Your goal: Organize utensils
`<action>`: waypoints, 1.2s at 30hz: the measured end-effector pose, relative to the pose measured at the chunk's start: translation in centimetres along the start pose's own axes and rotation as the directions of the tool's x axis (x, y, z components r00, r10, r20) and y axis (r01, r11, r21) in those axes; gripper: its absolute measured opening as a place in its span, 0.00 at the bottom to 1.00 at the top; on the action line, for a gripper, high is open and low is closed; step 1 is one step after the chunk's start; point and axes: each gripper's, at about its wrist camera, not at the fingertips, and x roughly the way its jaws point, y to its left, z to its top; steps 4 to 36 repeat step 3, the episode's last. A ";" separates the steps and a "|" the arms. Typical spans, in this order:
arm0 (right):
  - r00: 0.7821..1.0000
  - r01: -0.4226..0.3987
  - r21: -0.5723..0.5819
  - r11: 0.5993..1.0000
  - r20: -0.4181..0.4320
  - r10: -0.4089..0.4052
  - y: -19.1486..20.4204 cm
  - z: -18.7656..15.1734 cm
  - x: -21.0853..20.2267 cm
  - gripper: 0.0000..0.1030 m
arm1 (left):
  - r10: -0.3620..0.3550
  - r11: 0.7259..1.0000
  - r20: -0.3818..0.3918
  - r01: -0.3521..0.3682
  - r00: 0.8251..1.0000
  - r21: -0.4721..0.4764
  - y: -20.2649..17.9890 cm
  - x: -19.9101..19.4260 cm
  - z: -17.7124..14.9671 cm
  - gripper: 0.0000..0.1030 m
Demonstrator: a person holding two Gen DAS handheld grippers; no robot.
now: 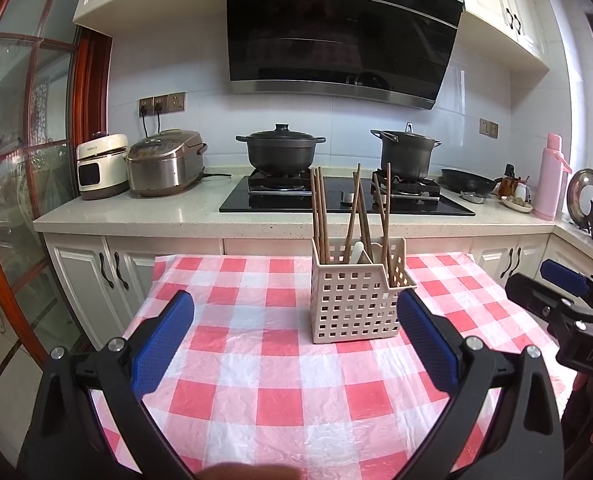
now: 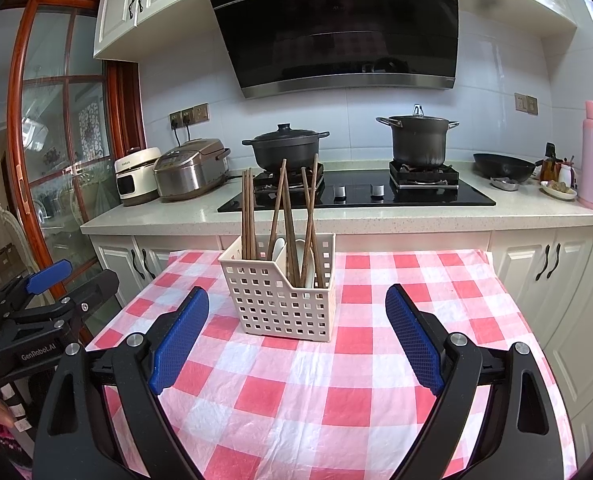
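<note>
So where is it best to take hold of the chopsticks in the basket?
Probably by the upper shafts of the chopsticks, from above: they stand nearly upright, well clear of the basket rim, while their lower ends are hidden inside. Both tools are open.

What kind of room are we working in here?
A home kitchen, most likely: a gas hob with two pots under a range hood, a rice cooker on the counter, and a checked tablecloth holding the utensil caddy.

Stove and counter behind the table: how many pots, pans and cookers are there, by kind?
Lidded pots on burners: 2, a black casserole and a grey stockpot
Frying pans: 1, the black wok
Countertop cookers: 2, a steel rice cooker and a white cooker
Total: 5
</note>
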 end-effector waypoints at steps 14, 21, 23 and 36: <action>1.000 0.002 0.001 1.000 -0.005 -0.002 0.0 -0.1 0.2 0.82 | -0.004 1.000 -0.010 0.004 1.000 -0.006 0.1 0.2 0.0 0.95; 1.000 0.002 0.001 1.000 -0.005 -0.002 0.0 -0.1 0.2 0.82 | -0.004 1.000 -0.010 0.004 1.000 -0.006 0.1 0.2 0.0 0.95; 1.000 0.002 0.001 1.000 -0.005 -0.002 0.0 -0.1 0.2 0.82 | -0.004 1.000 -0.010 0.004 1.000 -0.006 0.1 0.2 0.0 0.95; 1.000 0.002 0.001 1.000 -0.005 -0.002 0.0 -0.1 0.2 0.82 | -0.004 1.000 -0.010 0.004 1.000 -0.006 0.1 0.2 0.0 0.95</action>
